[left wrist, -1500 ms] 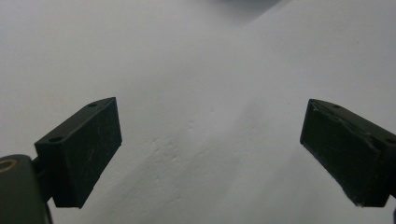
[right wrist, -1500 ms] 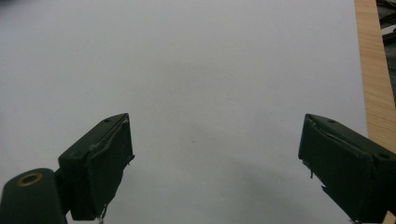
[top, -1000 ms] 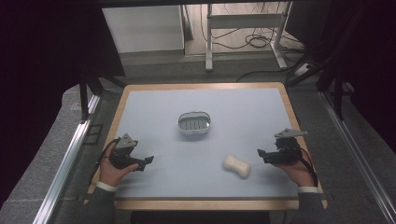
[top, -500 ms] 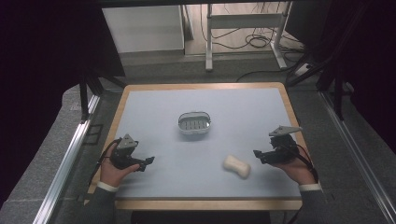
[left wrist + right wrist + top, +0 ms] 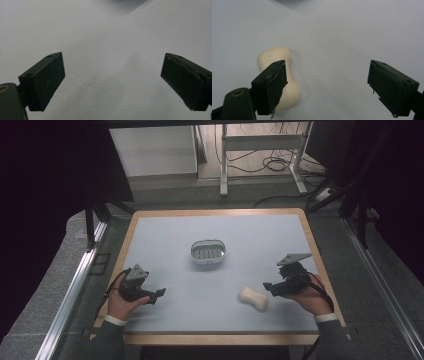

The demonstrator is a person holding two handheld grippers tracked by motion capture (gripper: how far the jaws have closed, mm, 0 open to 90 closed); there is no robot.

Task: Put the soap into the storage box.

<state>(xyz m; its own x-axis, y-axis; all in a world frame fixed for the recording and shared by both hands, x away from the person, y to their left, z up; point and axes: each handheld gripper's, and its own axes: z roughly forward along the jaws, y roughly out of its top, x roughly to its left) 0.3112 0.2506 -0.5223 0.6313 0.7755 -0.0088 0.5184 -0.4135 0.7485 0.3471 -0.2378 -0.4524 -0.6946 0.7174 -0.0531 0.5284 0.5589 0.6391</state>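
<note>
A cream bar of soap (image 5: 253, 298) lies on the pale table surface toward the front right. In the right gripper view the soap (image 5: 275, 59) sits partly behind the left jaw. My right gripper (image 5: 268, 286) hovers just right of the soap, open with nothing between its jaws (image 5: 327, 87). A small metal soap dish (image 5: 208, 251) with a slotted floor stands near the table's middle. My left gripper (image 5: 159, 293) rests at the front left, open over bare surface (image 5: 112, 85).
The table (image 5: 165, 227) has a wooden rim. Black frame posts stand at its left and right sides. Behind it, on the floor, a white table leg frame (image 5: 224, 165) and cables (image 5: 272, 165) lie well away.
My right gripper has moved left and slightly nearer, closing the distance to the soap. The left gripper, the soap and the dish have stayed put.
</note>
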